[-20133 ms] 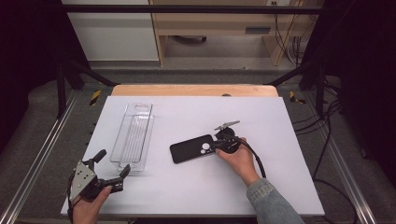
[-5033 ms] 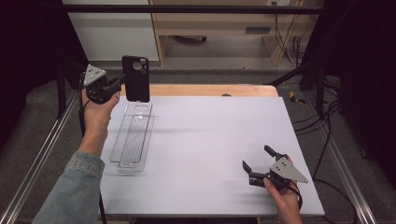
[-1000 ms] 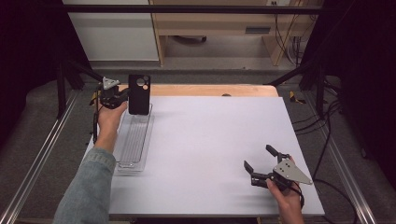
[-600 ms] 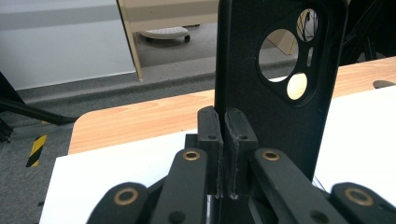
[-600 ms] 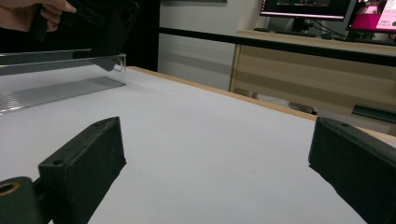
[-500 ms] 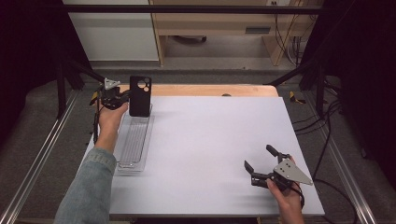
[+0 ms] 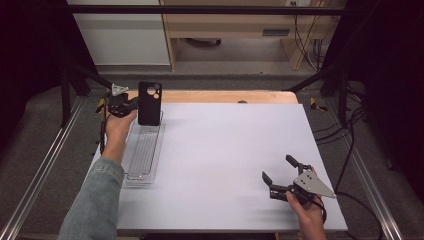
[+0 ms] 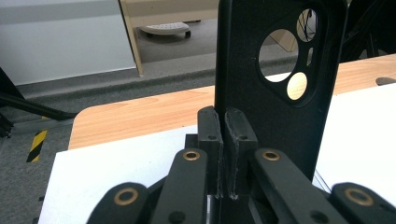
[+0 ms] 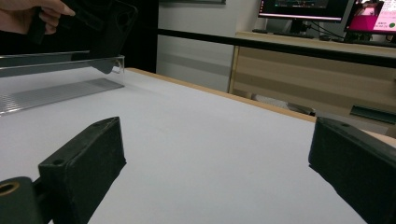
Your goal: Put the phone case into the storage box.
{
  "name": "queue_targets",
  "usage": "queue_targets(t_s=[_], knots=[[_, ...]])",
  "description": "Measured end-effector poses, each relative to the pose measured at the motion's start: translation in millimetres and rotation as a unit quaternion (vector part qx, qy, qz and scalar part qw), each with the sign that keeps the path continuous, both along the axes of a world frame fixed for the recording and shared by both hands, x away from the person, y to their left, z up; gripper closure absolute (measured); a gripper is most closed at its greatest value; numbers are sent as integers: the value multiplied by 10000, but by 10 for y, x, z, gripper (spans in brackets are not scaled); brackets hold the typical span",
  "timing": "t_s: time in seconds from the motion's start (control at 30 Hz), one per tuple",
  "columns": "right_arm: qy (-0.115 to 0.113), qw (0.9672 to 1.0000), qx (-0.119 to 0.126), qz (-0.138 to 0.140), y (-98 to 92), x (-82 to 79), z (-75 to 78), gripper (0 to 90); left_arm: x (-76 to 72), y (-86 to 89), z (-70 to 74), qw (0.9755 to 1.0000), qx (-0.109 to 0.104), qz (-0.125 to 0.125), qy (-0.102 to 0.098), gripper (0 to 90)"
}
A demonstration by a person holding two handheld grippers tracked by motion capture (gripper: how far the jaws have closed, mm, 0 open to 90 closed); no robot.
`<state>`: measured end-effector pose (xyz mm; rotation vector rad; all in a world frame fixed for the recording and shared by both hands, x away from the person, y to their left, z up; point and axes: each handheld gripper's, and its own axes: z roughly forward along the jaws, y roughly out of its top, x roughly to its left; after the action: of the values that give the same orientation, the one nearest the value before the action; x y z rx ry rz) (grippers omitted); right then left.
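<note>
phone case [image 7: 149,103] lowered toward tray [image 7: 143,150], clamped upright between left gripper [image 7: 131,105] jaws.

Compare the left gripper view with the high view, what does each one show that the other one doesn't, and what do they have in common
Left gripper view: the left gripper close up, its jaws pinched on the side edge of the upright black phone case, with floor and wood visible through the camera cutouts.

High view: the long clear plastic tray under the case, the right gripper with jaws spread near the table's front right, both forearms, and the white table top from edge to edge.

Shared: the case, the left gripper, the white top and the wooden strip behind it.
</note>
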<state>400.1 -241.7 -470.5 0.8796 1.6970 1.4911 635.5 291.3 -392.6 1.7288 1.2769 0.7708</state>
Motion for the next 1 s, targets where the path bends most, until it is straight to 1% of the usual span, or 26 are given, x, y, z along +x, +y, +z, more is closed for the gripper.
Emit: queue_targets(t_s=[0.17, 0.4, 0.57, 0.73, 1.0], knots=[[-44, 10000, -5, -7, -5, -8, 11, 39, -5, 6, 6, 10000, 33, 1, 16, 861], [-48, 10000, 21, -30, -11, -11, 18, 39, -13, -9, 12, 9999, 107, 16, 57, 862], [-49, 10000, 22, -28, -15, -10, 19, 39, 0, -8, -5, 9999, 117, 16, 81, 861], [-64, 10000, 16, -27, -19, -10, 23, 39, 13, -19, -25, 9997, 154, 47, 160, 861], [-57, 10000, 4, -19, -19, -11, 23, 39, 17, -32, -32, 9997, 187, 38, 174, 861]])
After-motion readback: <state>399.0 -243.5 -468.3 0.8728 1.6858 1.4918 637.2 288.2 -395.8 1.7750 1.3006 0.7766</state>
